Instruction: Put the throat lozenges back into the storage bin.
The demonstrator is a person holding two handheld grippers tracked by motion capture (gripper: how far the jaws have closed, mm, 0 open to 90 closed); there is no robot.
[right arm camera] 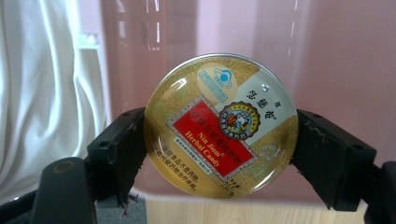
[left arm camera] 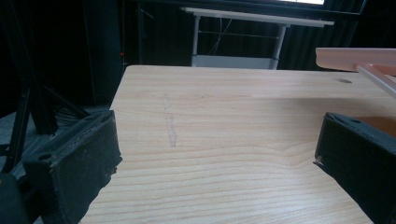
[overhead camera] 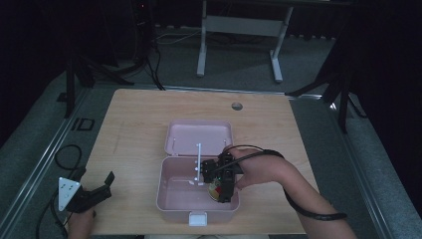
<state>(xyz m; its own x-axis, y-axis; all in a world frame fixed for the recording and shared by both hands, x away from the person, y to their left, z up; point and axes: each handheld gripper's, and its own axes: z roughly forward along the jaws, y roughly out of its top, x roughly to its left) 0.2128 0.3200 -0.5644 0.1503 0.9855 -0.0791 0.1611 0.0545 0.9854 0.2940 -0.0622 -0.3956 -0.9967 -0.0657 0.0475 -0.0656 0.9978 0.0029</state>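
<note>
We are in what looks like a lab or recording studio, not a home. Our wooden bench point(overhead camera: 149, 119) stands alone on grey carpet point(overhead camera: 239, 64), ringed by dark curtains point(overhead camera: 30, 40). Black tripod legs point(overhead camera: 79, 69) stand at both far corners, cables point(overhead camera: 154, 64) trail across the floor, and a white-framed desk point(overhead camera: 239, 25) waits behind. Metal rails point(overhead camera: 45, 154) run along the floor beside us.
</note>
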